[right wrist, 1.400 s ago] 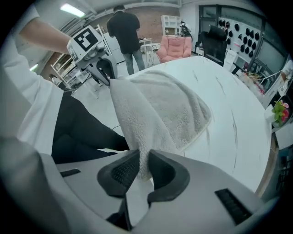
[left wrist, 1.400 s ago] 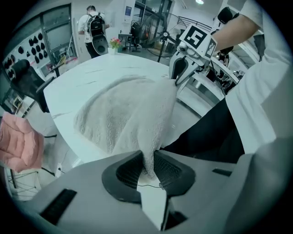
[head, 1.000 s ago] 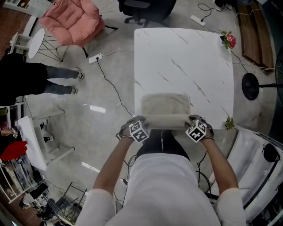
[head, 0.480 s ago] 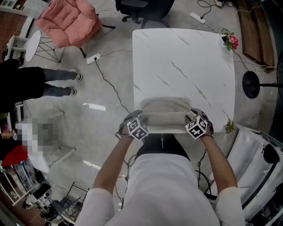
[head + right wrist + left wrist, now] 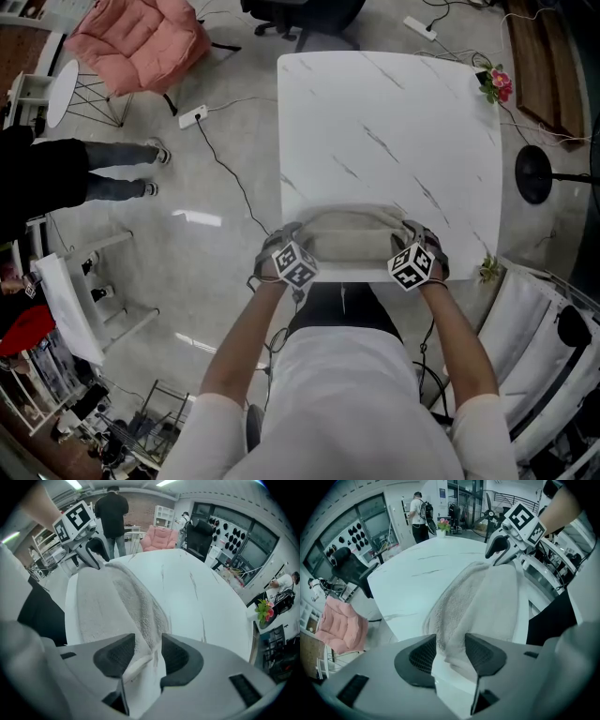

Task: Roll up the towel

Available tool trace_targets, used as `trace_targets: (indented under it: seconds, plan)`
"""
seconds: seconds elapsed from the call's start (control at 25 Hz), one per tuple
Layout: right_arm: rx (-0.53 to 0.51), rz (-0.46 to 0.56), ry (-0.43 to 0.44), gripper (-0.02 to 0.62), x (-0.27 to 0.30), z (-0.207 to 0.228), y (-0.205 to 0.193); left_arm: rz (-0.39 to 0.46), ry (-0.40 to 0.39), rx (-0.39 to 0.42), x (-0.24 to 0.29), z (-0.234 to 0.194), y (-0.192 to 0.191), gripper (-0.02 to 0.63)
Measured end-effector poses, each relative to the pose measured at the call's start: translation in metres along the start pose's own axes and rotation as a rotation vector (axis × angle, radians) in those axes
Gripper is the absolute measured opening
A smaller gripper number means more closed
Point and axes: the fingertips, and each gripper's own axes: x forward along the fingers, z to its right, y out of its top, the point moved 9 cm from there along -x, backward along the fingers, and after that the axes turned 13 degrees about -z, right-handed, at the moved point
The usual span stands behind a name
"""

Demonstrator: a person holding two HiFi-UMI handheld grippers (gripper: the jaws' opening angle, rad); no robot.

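A beige towel (image 5: pixel 352 239) lies at the near edge of the white marble table (image 5: pixel 394 122), most of it wound into a roll, with a short flat strip beyond. My left gripper (image 5: pixel 291 255) is at the roll's left end and my right gripper (image 5: pixel 414 253) at its right end. In the left gripper view the towel (image 5: pixel 487 597) fills the gap between the pads; those jaws have widened in the last second. In the right gripper view the towel (image 5: pixel 108 606) runs between the pads, and those jaws have just closed a little on it.
A pink chair (image 5: pixel 141 37) and a standing person (image 5: pixel 56 169) are on the floor to the left. Cables and a power strip (image 5: pixel 193 116) lie beside the table. Flowers (image 5: pixel 494 86) sit at its far right corner, and a black stand base (image 5: pixel 534 178) is further right.
Both grippers and the roll have moved away from me across the table. The flat strip of towel beyond the roll has grown shorter and the roll looks thicker.
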Motion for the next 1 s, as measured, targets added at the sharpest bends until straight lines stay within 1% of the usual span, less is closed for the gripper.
trace_targets:
  seconds: [0.12, 0.24, 0.36, 0.44, 0.56, 0.64, 0.72, 0.76, 0.84, 0.92, 1.0]
  plan:
    - [0.009, 0.019, -0.009, 0.193, -0.008, 0.003, 0.000, 0.014, 0.024, -0.009, -0.009, -0.003, -0.001, 0.216]
    - [0.028, 0.079, -0.023, 0.192, -0.027, 0.008, -0.002, 0.051, 0.043, -0.024, -0.027, -0.005, -0.005, 0.218]
    - [0.023, 0.142, -0.016, 0.188, -0.046, 0.006, -0.006, 0.080, 0.053, -0.025, -0.043, 0.001, -0.012, 0.216]
    - [0.001, 0.172, 0.004, 0.184, -0.054, 0.001, -0.008, 0.093, 0.052, -0.006, -0.049, 0.009, -0.017, 0.215]
    - [-0.048, 0.192, 0.057, 0.178, -0.058, -0.016, -0.012, 0.111, 0.035, 0.023, -0.050, 0.025, -0.024, 0.216]
    - [-0.091, 0.190, 0.101, 0.170, -0.057, -0.029, -0.014, 0.121, 0.035, 0.031, -0.048, 0.036, -0.027, 0.213]
    - [-0.146, 0.170, 0.124, 0.170, -0.053, -0.041, -0.017, 0.121, 0.043, 0.038, -0.045, 0.047, -0.030, 0.202]
    - [-0.173, 0.156, 0.124, 0.170, -0.051, -0.047, -0.020, 0.118, 0.055, 0.042, -0.043, 0.052, -0.031, 0.190]
    - [-0.212, 0.132, 0.113, 0.170, -0.046, -0.056, -0.026, 0.125, 0.115, 0.040, -0.043, 0.062, -0.034, 0.183]
    - [-0.226, 0.121, 0.104, 0.172, -0.042, -0.060, -0.030, 0.152, 0.191, 0.026, -0.049, 0.067, -0.035, 0.183]
    - [-0.229, 0.114, 0.103, 0.173, -0.038, -0.062, -0.032, 0.182, 0.223, 0.018, -0.054, 0.073, -0.036, 0.186]
